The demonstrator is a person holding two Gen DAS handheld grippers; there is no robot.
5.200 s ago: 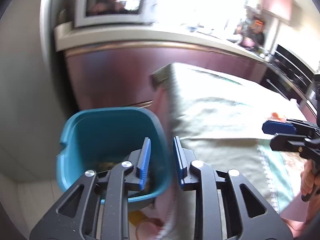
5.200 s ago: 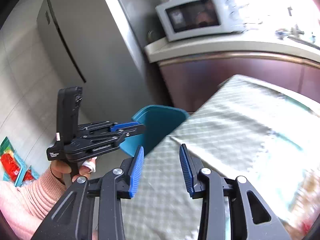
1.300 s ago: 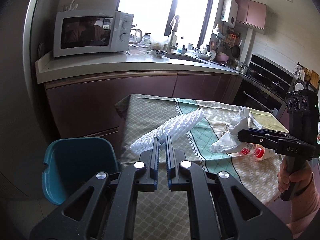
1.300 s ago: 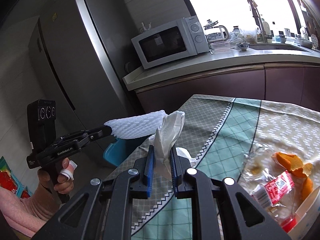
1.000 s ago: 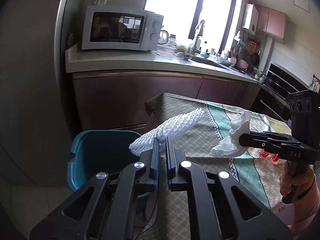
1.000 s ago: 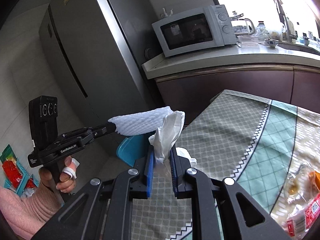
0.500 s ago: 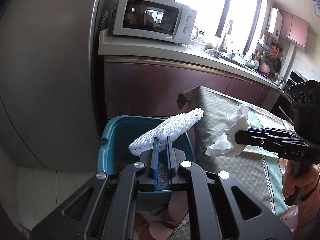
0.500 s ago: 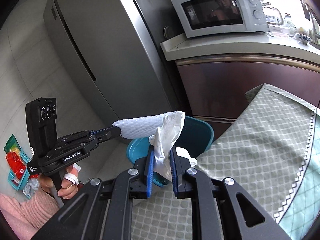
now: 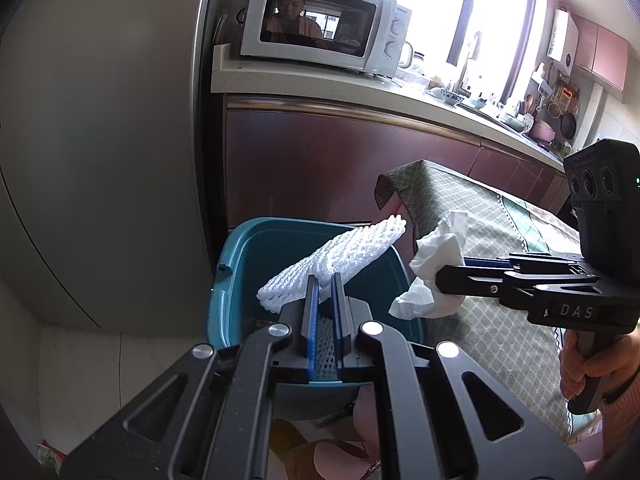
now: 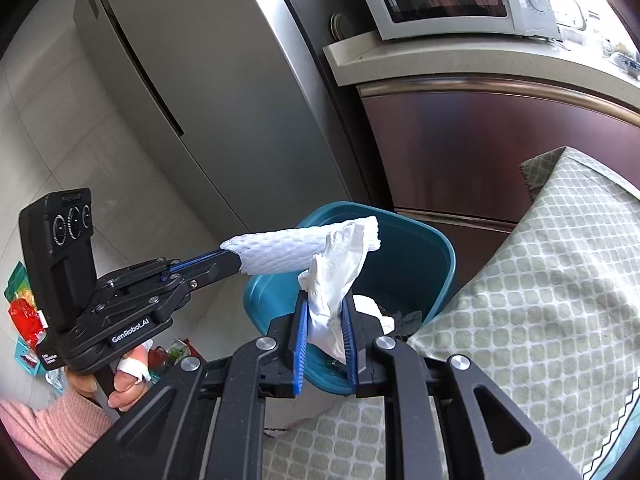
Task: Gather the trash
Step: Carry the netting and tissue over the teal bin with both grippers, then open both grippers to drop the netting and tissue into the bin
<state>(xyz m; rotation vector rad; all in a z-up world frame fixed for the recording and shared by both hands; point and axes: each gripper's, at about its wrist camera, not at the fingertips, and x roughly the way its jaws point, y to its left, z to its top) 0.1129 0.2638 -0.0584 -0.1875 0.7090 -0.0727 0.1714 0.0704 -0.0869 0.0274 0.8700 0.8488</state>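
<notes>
My left gripper (image 9: 324, 280) is shut on a white foam net sleeve (image 9: 340, 252), which sticks out over the mouth of the teal bin (image 9: 236, 248). My right gripper (image 10: 325, 300) is shut on a crumpled white tissue (image 10: 336, 276) and hangs just above the teal bin (image 10: 420, 240), which stands on the floor beside the table corner. In the left wrist view the right gripper (image 9: 444, 280) comes in from the right with the tissue (image 9: 436, 268). Seen from the right wrist, the left gripper (image 10: 236, 262) reaches in from the left with the net sleeve (image 10: 280, 252). Some trash lies inside the bin.
A table with a green patterned cloth (image 10: 540, 280) stands right of the bin. A tall grey fridge (image 10: 200, 80) rises behind it, next to dark red cabinets (image 9: 340, 160) topped by a white microwave (image 9: 320, 40). Packets lie on the floor (image 10: 22, 312) at the left.
Both grippers have swung left from above the table to above the teal bin and sunk a little, each still holding its piece of trash.
</notes>
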